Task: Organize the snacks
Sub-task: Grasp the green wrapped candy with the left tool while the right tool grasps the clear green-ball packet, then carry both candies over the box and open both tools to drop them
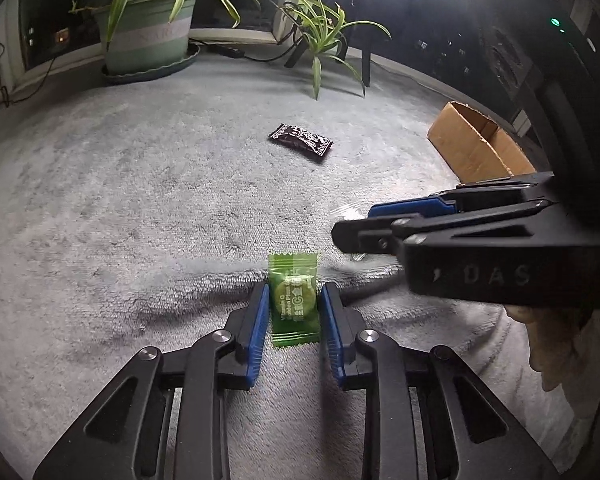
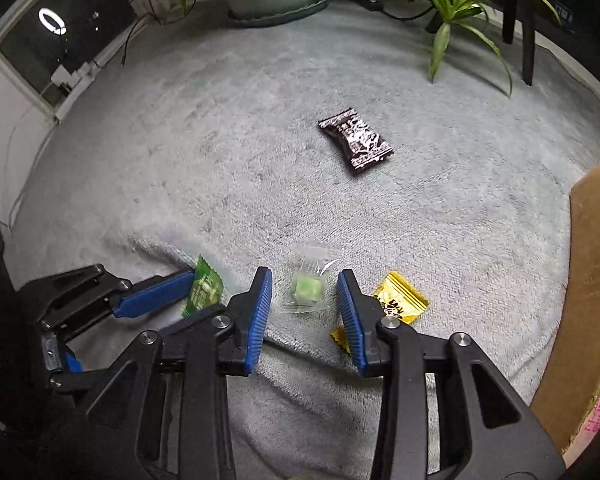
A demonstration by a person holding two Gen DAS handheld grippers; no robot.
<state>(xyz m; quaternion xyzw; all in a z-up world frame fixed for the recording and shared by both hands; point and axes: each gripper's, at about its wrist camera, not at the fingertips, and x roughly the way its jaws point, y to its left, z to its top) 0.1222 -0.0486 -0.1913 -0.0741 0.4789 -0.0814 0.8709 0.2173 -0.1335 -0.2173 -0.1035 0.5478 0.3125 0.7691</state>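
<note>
Nearest me, my left gripper [image 1: 293, 312] straddles the green candy [image 1: 294, 300], its ribbed blue pads [image 1: 258, 320] narrowed to the wrapper's edges; I cannot tell whether they press yet. At about three o'clock from it, my right gripper [image 2: 305, 304] brackets a clear-wrapped cube [image 2: 307, 290], jaws fairly narrow with a gap showing on each side — not gripping. A yellow packet [image 2: 400, 298] lies just beside its right finger, partly under it. Farther out, around twelve o'clock, the dark packet [image 2: 356, 144] sits alone on the carpet [image 2: 220, 140], well apart from the rest. The box [image 2: 592, 280] waits at three o'clock, and little of its inside shows. I judge the sorting early: four snacks lie loose, none lifted. The wrappers are crinkly film with serrated ends, glossy and slippery; the cube's is transparent and hard to see. The carpet is grey, short-piled and rumpled into a fold under both grippers; the box is plain brown cardboard, flaps up.
</note>
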